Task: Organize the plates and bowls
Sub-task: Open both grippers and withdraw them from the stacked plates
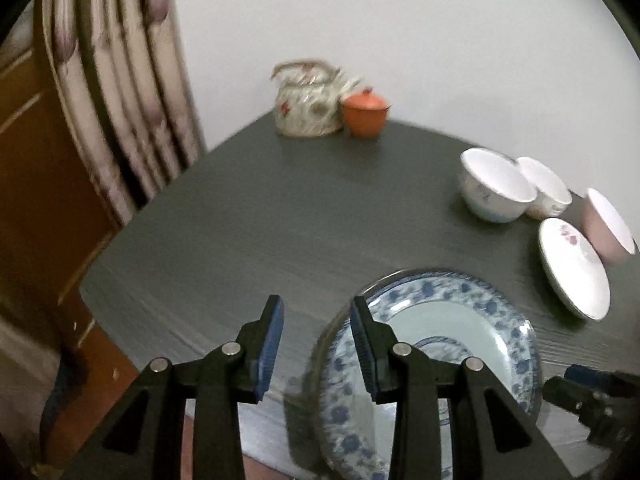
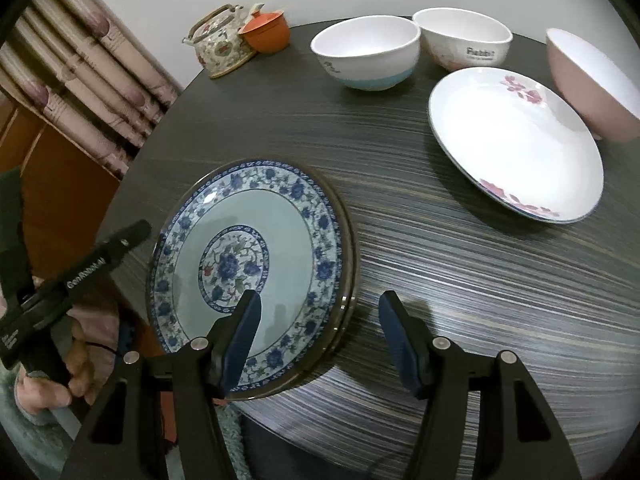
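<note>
Nearby, the blue-patterned plate (image 2: 256,256) lay at the near edge of the dark round table (image 2: 400,280), its rim reaching almost to the table's lip. It seemed to sit on a second plate, a dark edge showing under its right side. The right gripper (image 2: 318,324) hung over that rim with its jaws apart, one blue pad above the plate's border and the other above bare table; nothing was pressed between them. The left gripper (image 1: 316,340) stood at the plate's left side, jaws apart and empty, one pad over the rim and one over open table.

Left of the plate the table ran bare back to a teapot (image 2: 218,42) and an orange lidded cup (image 2: 266,32) by the far edge. To the right a white plate with pink flowers (image 2: 516,140) lay well apart, a wide strip of clear table between. Behind it stood a white bowl with a blue base (image 2: 366,56), a white bowl (image 2: 462,38) and a pink bowl (image 2: 588,84), close together along the far rim.
</note>
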A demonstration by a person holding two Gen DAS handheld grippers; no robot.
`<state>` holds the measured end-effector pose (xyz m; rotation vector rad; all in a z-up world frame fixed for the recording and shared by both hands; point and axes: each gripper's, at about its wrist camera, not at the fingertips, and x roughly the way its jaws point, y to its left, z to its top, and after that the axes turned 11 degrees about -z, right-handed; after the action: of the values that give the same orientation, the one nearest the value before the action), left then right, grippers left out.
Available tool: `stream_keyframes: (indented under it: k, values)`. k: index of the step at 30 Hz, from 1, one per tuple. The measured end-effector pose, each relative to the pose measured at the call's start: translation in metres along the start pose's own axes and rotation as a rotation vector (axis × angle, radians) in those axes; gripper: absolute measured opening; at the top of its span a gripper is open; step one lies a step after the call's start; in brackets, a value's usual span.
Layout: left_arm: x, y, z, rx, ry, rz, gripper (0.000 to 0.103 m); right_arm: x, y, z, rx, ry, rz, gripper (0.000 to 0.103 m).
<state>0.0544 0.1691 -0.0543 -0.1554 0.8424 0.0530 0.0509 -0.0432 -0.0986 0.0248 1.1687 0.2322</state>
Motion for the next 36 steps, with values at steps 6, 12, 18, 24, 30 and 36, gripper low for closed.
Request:
stream_keyframes:
  k: [6,12,18,24,30,36]
  values:
    - [-0.004,-0.023,-0.008,0.091,-0.012,-0.108,0.037,-0.005,-0.017,0.002,0.043,-0.026,0.008,0.059]
    - [-0.002,-0.032,-0.004,0.068,-0.003,-0.177,0.037,-0.025,-0.040,0.001,0.028,-0.132,-0.042,0.059]
    - [-0.012,-0.035,0.005,0.014,0.014,-0.198,0.037,-0.040,-0.078,-0.001,0.063,-0.204,-0.094,0.059]
    - [0.000,-0.060,0.026,-0.023,0.053,-0.240,0.037,-0.043,-0.126,0.004,0.144,-0.232,-0.134,0.059]
    - [0.029,-0.106,0.047,0.007,0.122,-0.295,0.037,-0.041,-0.163,0.016,0.199,-0.239,-0.158,0.056]
    - [0.067,-0.143,0.058,-0.016,0.202,-0.375,0.037,-0.032,-0.185,0.034,0.214,-0.231,-0.171,0.050]
